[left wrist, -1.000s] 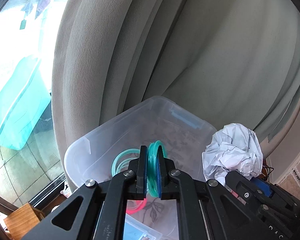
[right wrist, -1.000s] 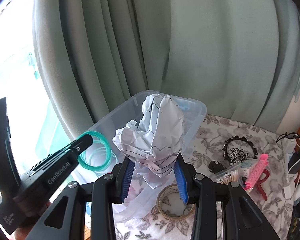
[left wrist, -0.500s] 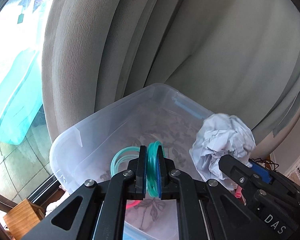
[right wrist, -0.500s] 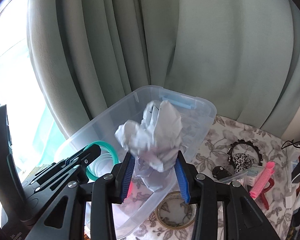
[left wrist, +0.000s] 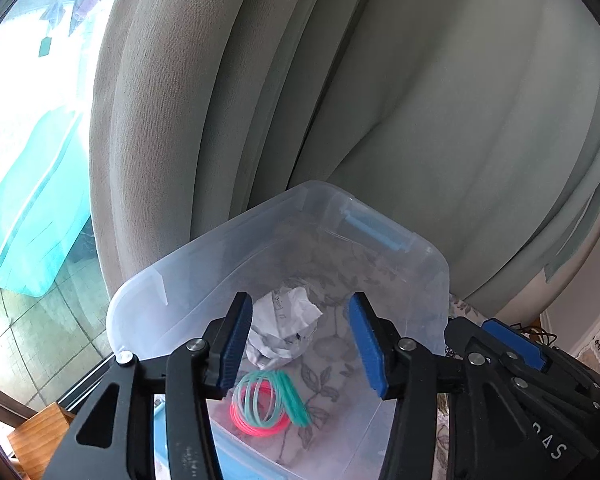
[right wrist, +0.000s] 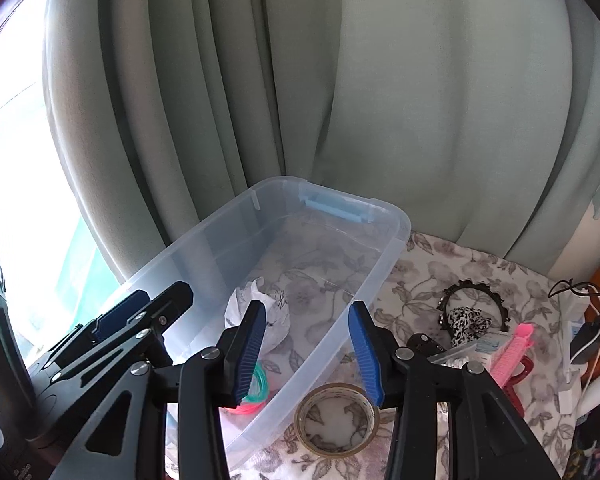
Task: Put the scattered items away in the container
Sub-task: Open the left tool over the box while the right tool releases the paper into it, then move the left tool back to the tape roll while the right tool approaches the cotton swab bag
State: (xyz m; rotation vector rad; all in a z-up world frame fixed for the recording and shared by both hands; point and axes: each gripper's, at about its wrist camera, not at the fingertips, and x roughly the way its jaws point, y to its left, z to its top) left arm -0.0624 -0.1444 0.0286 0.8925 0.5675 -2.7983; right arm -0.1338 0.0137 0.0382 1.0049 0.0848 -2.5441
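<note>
both grippers sit over the clear plastic storage bin (left wrist: 416, 264) right now and neither one is carrying anything. the left gripper (left wrist: 300, 344) has its blue-padded jaws spread wide, with nothing between them. the right gripper (right wrist: 308, 344) is spread just as wide and equally bare.

the crumpled white paper ball (left wrist: 284, 328) lies on the bottom of the bin, toward the near half. in the right wrist view the same paper (right wrist: 260, 312) shows just past the tip of the right gripper's left finger. nearer the camera than the paper, the bunch of teal and pink plastic loop bands (left wrist: 268, 404) also rests on the bin floor, the teal ones lying over the pink ones. from the right wrist side only a sliver of those bands (right wrist: 256, 388) peeks out behind the finger.

outside the bin, on the floral patterned tablecloth (right wrist: 452, 276), there's a roll of clear brownish packing tape (right wrist: 336, 420) lying flat right against the bin's near wall. further right sit a black headband with a leopard print bow (right wrist: 470, 312), a pink hair clip (right wrist: 516, 344) and what looks like a small pack of cotton swabs (right wrist: 460, 354), all well apart from the bin. grey-green curtains (right wrist: 380, 80) hang behind everything.
</note>
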